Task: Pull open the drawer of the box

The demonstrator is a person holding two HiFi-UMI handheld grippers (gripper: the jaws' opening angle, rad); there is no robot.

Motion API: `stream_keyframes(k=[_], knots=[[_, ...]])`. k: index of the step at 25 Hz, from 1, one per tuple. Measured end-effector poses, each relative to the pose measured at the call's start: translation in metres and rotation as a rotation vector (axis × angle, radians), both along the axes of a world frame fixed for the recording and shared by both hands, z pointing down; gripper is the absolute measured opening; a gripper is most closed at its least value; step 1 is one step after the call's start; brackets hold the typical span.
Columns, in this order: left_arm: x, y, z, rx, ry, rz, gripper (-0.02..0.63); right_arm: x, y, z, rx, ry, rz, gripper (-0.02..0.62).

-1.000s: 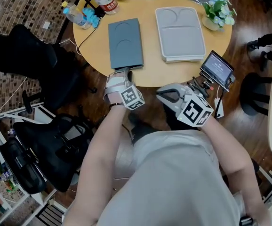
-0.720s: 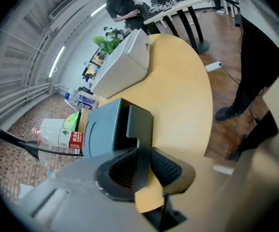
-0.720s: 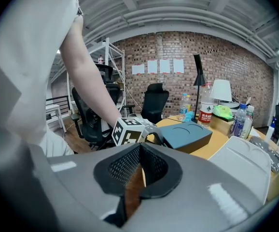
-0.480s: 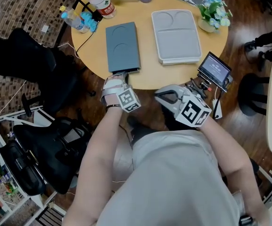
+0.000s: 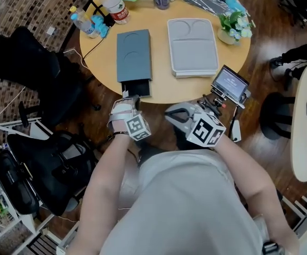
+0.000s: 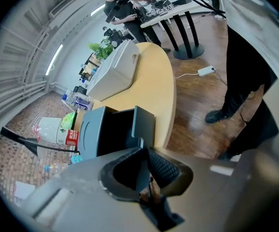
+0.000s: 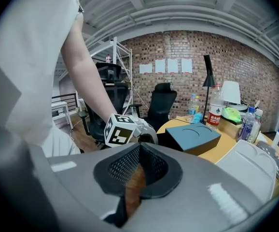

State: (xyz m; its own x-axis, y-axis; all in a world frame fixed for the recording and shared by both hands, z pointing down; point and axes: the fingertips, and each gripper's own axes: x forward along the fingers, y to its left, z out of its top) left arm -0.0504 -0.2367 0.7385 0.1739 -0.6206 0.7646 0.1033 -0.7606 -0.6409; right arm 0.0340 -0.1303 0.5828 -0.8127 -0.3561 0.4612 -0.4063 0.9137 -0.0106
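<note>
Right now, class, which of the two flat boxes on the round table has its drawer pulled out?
The dark blue-grey box, left of the pale grey box: its drawer juts out toward the near edge of the table.

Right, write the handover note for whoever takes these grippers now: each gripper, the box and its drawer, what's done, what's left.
Left gripper: jaws closing on the front panel of the drawer, which sits between the pads.
Right gripper: shut, empty, off the near edge of the table, touching nothing.
Box: dark, flat on the round table, left of a light grey box.
Done: drawer partly out, towards the table's near edge.
Left: probably draw it further towards you. Nothing steadies the box, so it may slide.
</note>
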Motion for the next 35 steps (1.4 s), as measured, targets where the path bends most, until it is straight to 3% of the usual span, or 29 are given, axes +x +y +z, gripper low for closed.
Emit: stream_keyframes(k=[14, 19, 35], knots=[[-0.021, 0.076, 0.002, -0.065, 0.005, -0.043, 0.054, -0.008, 0.017, -0.002, -0.006, 0.034, -0.133, 0.006], [-0.025, 0.097, 0.005, -0.083, 0.012, -0.065, 0.054, -0.016, 0.022, -0.003, 0.003, -0.008, -0.165, 0.006], [-0.03, 0.116, 0.02, -0.126, -0.022, -0.081, 0.048, -0.006, 0.033, -0.004, -0.006, -0.02, -0.166, 0.006]])
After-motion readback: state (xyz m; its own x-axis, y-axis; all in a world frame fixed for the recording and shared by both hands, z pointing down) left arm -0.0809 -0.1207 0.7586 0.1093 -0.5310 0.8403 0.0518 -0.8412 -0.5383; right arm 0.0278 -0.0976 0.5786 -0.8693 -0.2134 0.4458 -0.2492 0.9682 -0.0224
